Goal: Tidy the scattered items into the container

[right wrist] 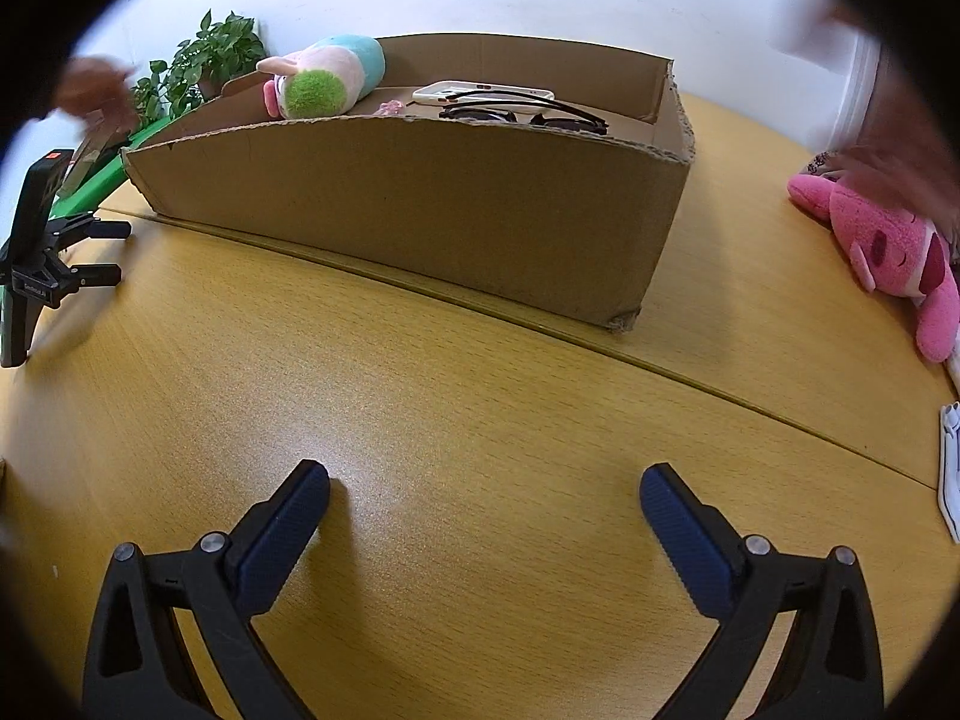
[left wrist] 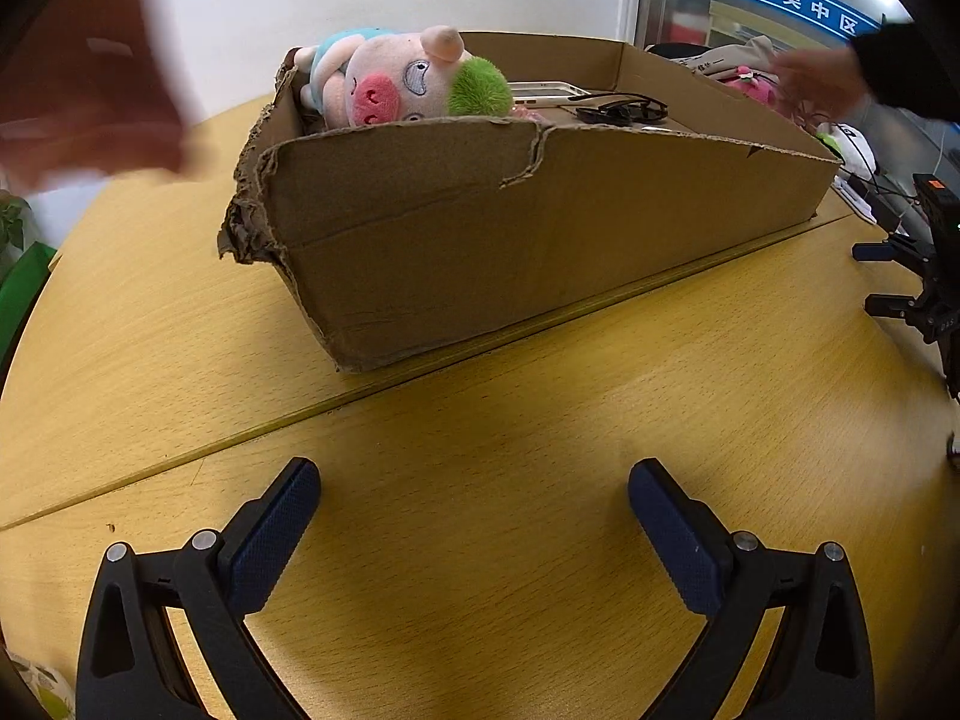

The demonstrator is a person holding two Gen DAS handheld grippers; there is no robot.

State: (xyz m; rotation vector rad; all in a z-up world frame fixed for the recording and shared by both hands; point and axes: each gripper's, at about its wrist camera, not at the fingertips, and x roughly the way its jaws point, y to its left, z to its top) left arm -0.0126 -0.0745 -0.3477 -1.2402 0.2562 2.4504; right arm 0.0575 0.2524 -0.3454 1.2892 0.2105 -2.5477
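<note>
Currently, both grippers rest low over the wooden table (left wrist: 480, 408), each with its jaws spread wide and nothing between them. The left gripper (left wrist: 474, 516) faces the torn corner of the cardboard box (left wrist: 480, 228), which sits at 12 o'clock in its view. The right gripper (right wrist: 485, 516) faces the long side wall of the same box, also at 12 o'clock.

Inside the box, a plush pig (left wrist: 384, 84) with a green tuft lies at the left end, leaning on the rim. Black glasses (right wrist: 522, 114) and a white phone-like device (right wrist: 480, 93) lie on the box floor toward the right end.

Outside the box, a pink plush toy (right wrist: 888, 246) lies on the table at 3 o'clock in the right wrist view, well apart from the box. A blurred hand (right wrist: 900, 144) hovers just above it; contact cannot be determined.
</note>
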